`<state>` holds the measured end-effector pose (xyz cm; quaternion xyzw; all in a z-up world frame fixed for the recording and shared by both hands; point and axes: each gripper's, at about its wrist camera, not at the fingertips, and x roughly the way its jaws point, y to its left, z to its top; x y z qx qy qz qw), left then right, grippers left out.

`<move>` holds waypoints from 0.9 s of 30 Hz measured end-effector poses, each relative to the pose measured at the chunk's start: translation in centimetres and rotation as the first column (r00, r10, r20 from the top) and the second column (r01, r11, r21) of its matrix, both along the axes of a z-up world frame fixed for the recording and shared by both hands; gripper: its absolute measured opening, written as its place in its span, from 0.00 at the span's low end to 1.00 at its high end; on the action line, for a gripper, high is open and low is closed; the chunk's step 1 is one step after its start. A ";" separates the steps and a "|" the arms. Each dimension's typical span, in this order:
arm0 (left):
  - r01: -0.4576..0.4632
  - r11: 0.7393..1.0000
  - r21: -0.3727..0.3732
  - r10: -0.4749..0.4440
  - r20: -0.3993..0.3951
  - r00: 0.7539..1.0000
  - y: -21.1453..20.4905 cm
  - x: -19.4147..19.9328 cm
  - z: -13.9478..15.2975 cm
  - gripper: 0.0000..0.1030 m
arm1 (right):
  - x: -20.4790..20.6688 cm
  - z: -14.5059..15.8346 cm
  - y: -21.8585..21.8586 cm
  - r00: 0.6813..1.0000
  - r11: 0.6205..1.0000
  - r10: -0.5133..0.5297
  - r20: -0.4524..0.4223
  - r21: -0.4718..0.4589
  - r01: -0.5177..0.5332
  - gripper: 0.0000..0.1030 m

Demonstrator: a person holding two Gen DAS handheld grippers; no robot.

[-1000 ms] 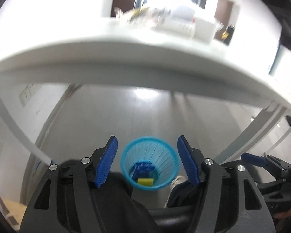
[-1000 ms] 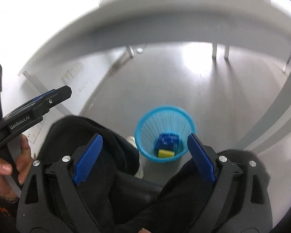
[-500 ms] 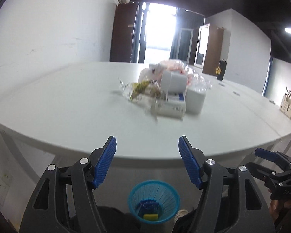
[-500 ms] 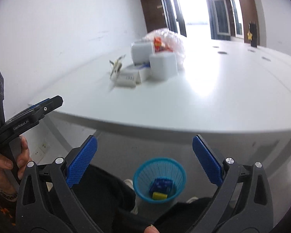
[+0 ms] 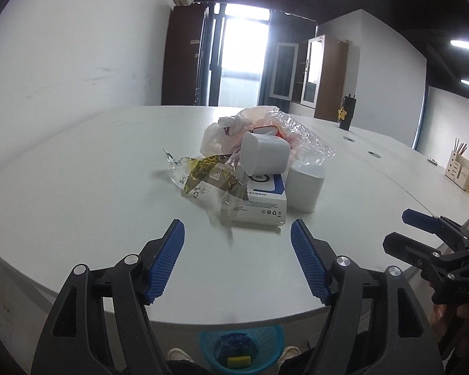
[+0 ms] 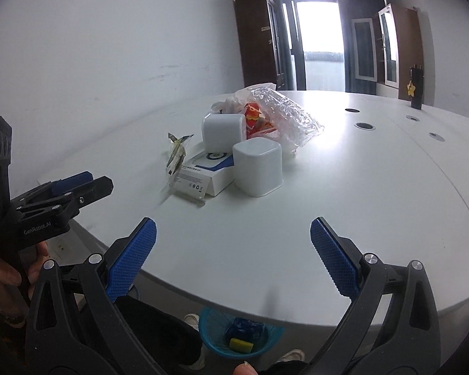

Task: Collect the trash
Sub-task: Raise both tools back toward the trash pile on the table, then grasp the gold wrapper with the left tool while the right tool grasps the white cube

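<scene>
Both grippers hover at the near edge of the table [image 5: 78, 168], angled slightly downward. Left gripper [image 5: 237, 234] jaws have just been opening, empty; right gripper [image 6: 233, 234] jaws spread wide, empty.

An office: long white meeting table [image 5: 78, 187] with cable ports [image 6: 364, 126], cabinets [image 5: 325, 78]

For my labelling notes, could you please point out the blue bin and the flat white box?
blue bin [image 6: 267, 342]: right wrist view, right rim.
flat white box [image 5: 259, 211]: left wrist view, printed front side.
</scene>
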<state>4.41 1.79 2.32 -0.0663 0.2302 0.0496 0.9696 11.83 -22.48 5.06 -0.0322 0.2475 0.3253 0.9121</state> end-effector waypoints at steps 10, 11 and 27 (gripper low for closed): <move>0.011 1.000 0.003 -0.011 -0.066 0.998 1.1 5.0 -0.9 0.68 | 5.0 0.4 2.1 1.000 1.000 0.021 0.006 -0.023 -0.020 0.92; 0.007 1.000 0.016 -0.006 -0.070 0.998 1.1 5.4 -0.9 0.68 | 5.6 0.4 2.5 1.000 0.999 0.023 0.008 -0.029 -0.022 0.92; 0.068 0.998 -0.006 -0.068 -0.163 0.984 2.6 10.1 -2.2 0.62 | 13.9 -1.1 7.2 0.985 0.976 0.088 -0.148 -0.185 -0.115 0.92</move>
